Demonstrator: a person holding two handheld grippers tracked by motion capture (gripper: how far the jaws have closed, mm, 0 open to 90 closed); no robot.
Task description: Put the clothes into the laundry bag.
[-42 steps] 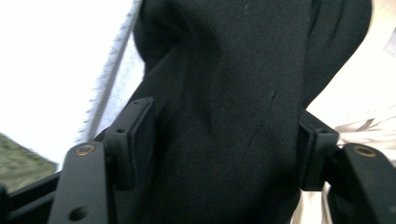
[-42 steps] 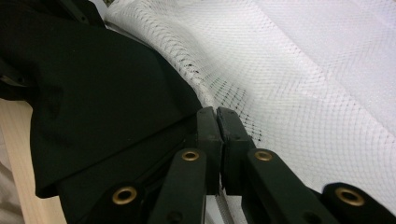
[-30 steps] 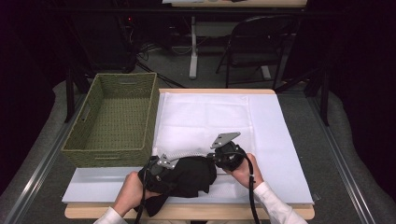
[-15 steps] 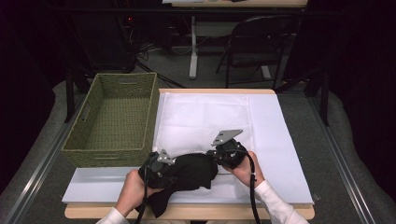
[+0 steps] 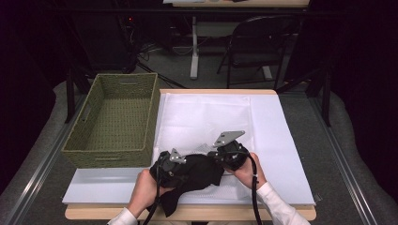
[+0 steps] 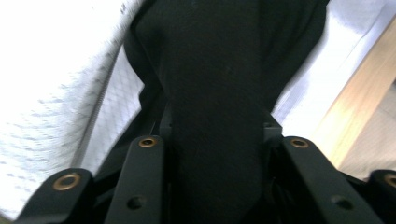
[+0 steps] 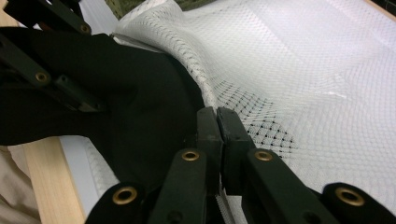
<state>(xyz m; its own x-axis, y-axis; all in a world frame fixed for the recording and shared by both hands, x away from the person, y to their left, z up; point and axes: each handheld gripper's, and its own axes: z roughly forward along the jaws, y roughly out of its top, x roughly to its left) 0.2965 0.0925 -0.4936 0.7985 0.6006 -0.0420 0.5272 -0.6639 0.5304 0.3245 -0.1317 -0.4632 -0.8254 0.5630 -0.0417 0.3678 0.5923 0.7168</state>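
The black cloth (image 5: 195,174) lies bunched at the desk's (image 5: 281,140) near edge, going into a white mesh bag (image 5: 206,119) — only partly in, most still outside. The left tongs (image 5: 176,166) clamp the cloth, having just eased slightly; the right tongs (image 7: 218,123) pinch shut on the bag's edge. The basket (image 5: 112,117) waits, unused.

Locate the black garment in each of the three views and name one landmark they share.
High view: black garment lies low centre, between the two grippers.
Left gripper view: it runs up the middle, between the jaws.
Right gripper view: it fills the left half.
Shared landmark: white mesh bag.
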